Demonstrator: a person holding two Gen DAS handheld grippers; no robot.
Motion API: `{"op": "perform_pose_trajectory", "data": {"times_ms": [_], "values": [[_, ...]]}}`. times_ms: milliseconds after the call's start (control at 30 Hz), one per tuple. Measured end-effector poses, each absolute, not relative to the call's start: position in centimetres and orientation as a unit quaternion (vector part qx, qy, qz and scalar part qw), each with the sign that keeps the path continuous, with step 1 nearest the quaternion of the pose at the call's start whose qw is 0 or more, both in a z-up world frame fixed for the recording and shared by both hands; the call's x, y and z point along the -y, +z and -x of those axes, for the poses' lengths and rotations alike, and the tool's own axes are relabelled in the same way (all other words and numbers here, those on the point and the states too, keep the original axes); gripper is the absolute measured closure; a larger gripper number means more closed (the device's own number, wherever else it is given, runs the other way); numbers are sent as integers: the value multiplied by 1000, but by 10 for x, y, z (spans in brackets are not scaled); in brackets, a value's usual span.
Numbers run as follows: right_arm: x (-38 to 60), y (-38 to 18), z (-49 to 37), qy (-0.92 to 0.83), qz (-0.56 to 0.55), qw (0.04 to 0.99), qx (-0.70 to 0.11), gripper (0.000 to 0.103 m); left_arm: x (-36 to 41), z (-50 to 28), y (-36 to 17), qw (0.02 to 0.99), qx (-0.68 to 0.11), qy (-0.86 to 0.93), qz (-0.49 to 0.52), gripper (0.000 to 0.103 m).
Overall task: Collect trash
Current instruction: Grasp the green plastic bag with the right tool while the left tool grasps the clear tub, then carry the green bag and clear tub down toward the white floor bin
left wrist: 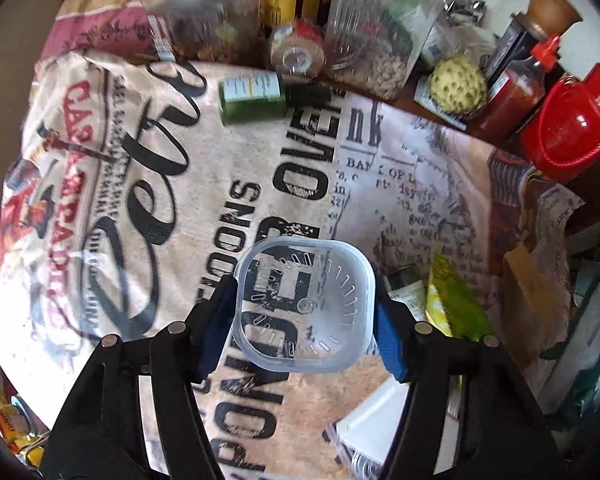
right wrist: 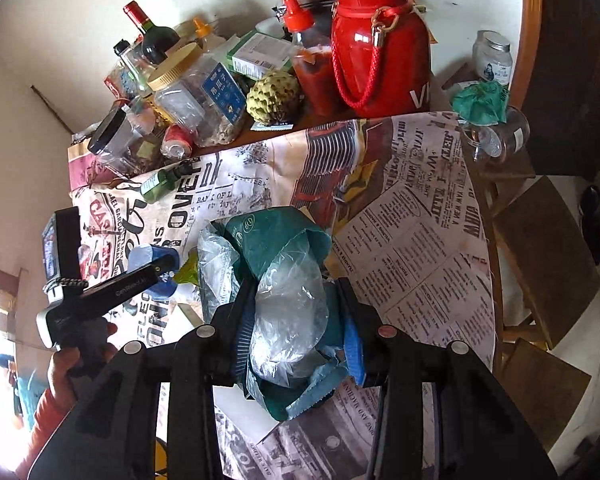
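Note:
A clear, squarish plastic cup (left wrist: 300, 304) sits between the blue pads of my left gripper (left wrist: 305, 320), just above the newspaper-print tablecloth (left wrist: 148, 208). Both pads press on its sides, so the gripper is shut on it. In the right wrist view, my right gripper (right wrist: 296, 328) is shut on a crumpled bundle of teal and clear plastic bags (right wrist: 276, 248) held over the cloth. The same view shows the left gripper (right wrist: 156, 270) with the cup (right wrist: 140, 256) at the left, carried by a person's hand (right wrist: 72, 364). A yellow-green wrapper (left wrist: 448, 304) lies right of the cup.
A small green bottle (left wrist: 252, 98) lies on the cloth. Along the back wall stand plastic jars (right wrist: 196, 96), a custard apple (right wrist: 274, 98), a red sauce bottle (right wrist: 308, 64), a red flask (right wrist: 376, 40) and a wine bottle (right wrist: 154, 36). A white box (left wrist: 376, 420) lies near the front edge.

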State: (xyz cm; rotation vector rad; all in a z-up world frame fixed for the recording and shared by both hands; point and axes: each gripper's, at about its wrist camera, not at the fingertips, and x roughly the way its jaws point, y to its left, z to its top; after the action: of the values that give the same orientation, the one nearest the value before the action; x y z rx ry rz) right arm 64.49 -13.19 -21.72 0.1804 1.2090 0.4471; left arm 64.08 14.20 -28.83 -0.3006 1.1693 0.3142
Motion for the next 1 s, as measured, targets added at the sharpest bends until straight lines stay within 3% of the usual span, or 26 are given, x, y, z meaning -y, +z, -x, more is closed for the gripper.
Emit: {"op": "perform_pose_trajectory", "data": {"times_ms": [267, 633, 1000], "values": [[128, -173, -617, 198, -96, 826, -518, 67, -141, -597, -214, 849, -502, 116, 114, 40], [116, -104, -523, 160, -118, 883, -426, 67, -148, -479, -104, 917, -387, 64, 70, 40], [112, -64, -425, 145, -126, 904, -382, 67, -145, -365, -47, 944, -320, 25, 75, 40]]}}
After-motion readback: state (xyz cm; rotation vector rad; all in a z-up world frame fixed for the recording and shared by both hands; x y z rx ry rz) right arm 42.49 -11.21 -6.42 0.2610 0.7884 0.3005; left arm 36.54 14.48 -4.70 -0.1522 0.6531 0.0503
